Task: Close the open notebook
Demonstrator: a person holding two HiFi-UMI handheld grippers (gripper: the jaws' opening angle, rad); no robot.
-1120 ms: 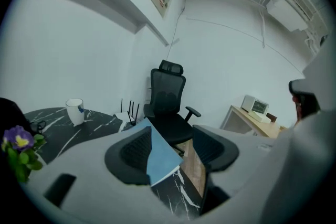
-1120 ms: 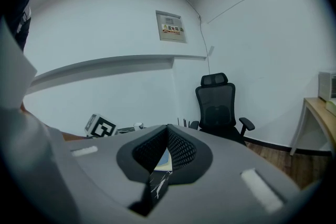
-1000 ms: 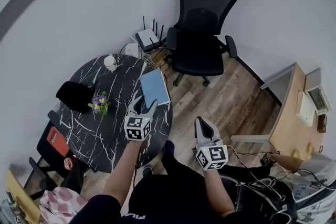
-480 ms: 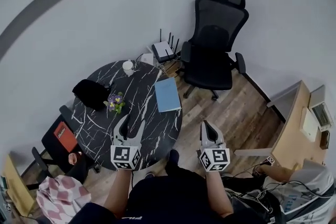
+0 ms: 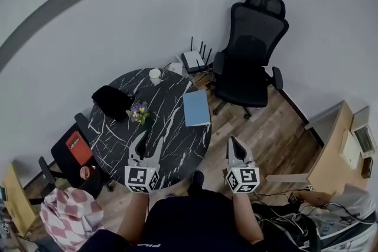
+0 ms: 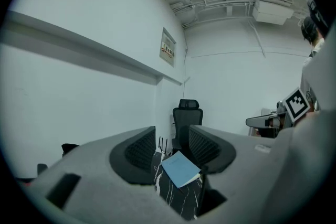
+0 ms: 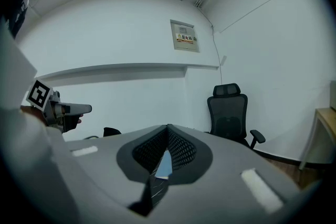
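Light is even, cool and diffuse in all 3 views, with no glare; the white wall [image 5: 118,26] is flatly lit, and the shadow under the round table [image 5: 183,144] is soft. The head view bows straight lines near its edges. Both gripper views sit inside a dark round vignette; in the left gripper view the blue notebook [image 6: 180,169] looks sharper than the dim, soft foreground.

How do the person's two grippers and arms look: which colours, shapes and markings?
Both the left gripper and the right gripper have pale grey, tapering jaws with dark ribbed pads inside. Each carries a white cube with black square markers. The left one's jaws are closing on nothing. The person wears a dark top; the forearms are bare.
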